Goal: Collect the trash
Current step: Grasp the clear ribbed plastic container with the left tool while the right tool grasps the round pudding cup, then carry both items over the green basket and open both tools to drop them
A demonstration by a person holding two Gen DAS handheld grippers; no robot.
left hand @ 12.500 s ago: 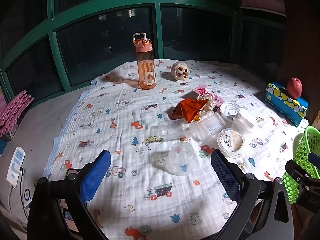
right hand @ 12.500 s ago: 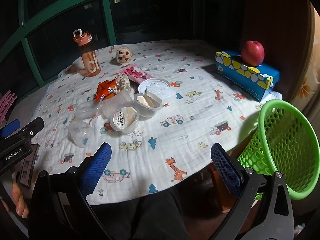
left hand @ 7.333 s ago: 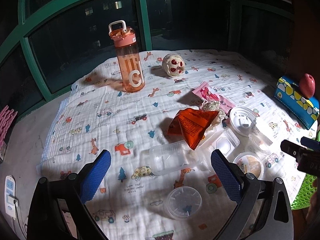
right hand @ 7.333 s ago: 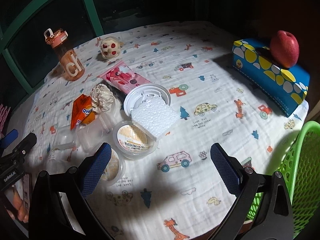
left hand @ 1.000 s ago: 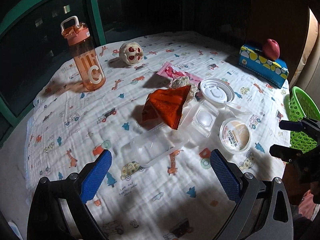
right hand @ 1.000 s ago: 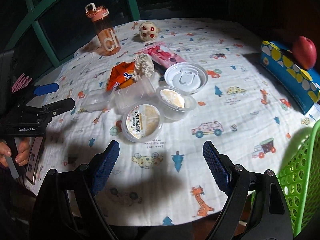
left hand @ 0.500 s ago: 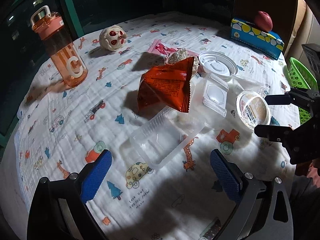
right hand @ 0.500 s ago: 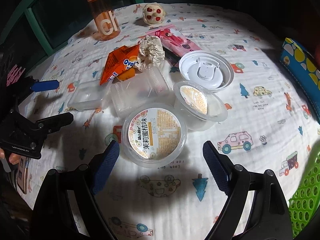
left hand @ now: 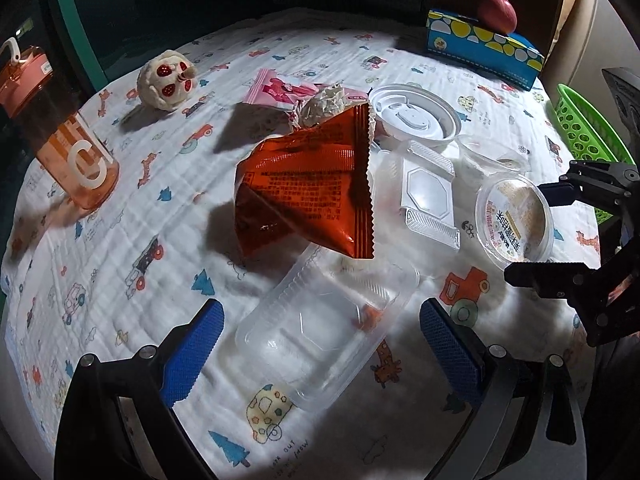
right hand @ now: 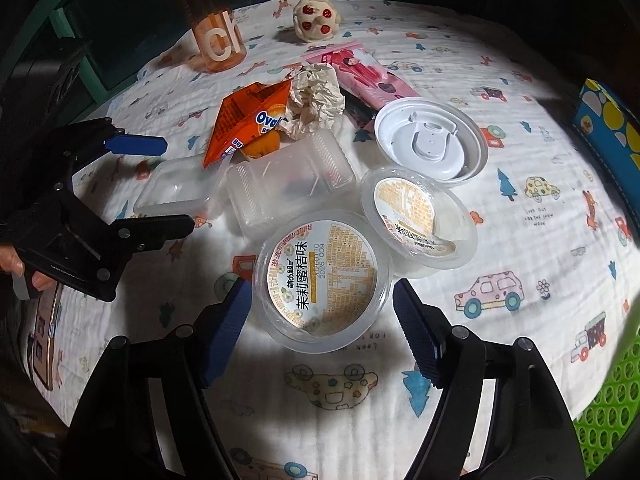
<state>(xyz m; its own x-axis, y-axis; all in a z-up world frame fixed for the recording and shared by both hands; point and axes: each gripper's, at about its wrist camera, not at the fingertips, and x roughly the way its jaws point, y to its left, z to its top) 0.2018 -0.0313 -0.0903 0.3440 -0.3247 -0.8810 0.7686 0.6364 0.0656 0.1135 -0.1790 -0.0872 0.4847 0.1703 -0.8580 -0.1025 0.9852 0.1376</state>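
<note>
Both grippers dropped closer; R gripper (right hand: 322, 322) closing (round cup (right hand: 323, 276) between), "Ovaltine"-type pack (right hand: 256, 122).

Black fingers (right hand: 224, 332) — blue ridged pads

Two sealed cups (right hand: 323, 276) (right hand: 416, 218); two clear trays (left hand: 326, 326) (left hand: 428, 196); one white lid (left hand: 414, 116); two wrappers (left hand: 308, 176) (left hand: 288, 90); one paper wad (right hand: 316, 98); one bottle (right hand: 212, 20); one apple (left hand: 497, 11); one basket (left hand: 586, 128).

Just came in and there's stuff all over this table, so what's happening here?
A person is clearing trash with a gripper in each hand. The right gripper is closing around a round jelly cup, with small gaps still showing beside its pads. The left gripper hangs open over a clear plastic tray. The green basket waits at the table's edge.
</note>
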